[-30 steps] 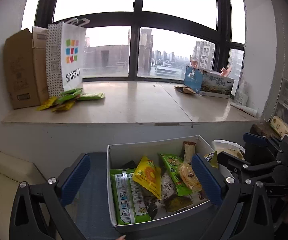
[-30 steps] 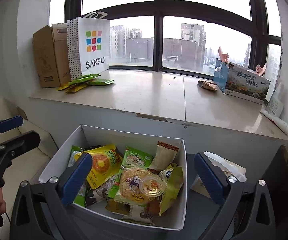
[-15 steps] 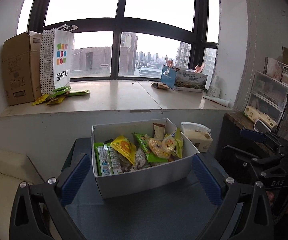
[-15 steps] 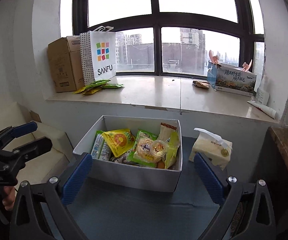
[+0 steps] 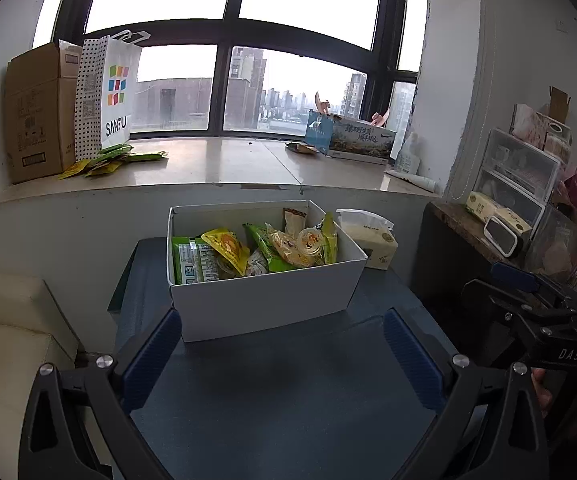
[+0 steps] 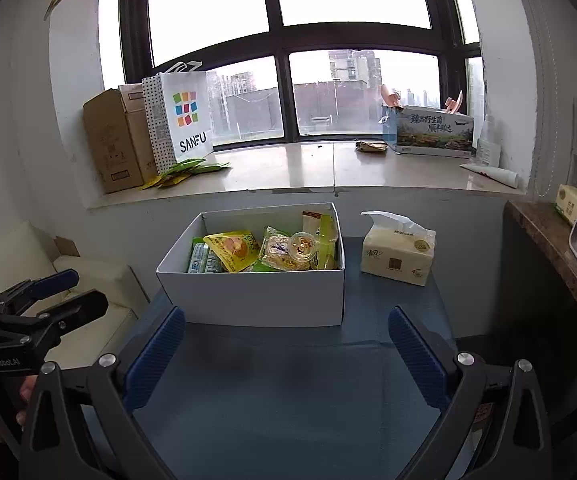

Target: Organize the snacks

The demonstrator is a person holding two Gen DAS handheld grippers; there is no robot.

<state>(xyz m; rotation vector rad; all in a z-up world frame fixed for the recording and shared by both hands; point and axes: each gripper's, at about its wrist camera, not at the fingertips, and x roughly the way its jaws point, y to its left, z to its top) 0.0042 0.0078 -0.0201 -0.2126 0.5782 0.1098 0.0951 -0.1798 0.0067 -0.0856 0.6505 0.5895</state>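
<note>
Both claws gape wide and hold nothing: the left claw (image 5: 278,356) and right claw (image 6: 284,354) hover above the blue worktop (image 6: 280,392), short of the white snack box (image 6: 256,300).

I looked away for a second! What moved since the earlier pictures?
Both the left gripper and right gripper pulled back and away from the white snack box, open and empty, so it looks farther off. Nothing was grabbed or dropped. The snacks, tissue pack and SANFU bag stayed put.
</note>
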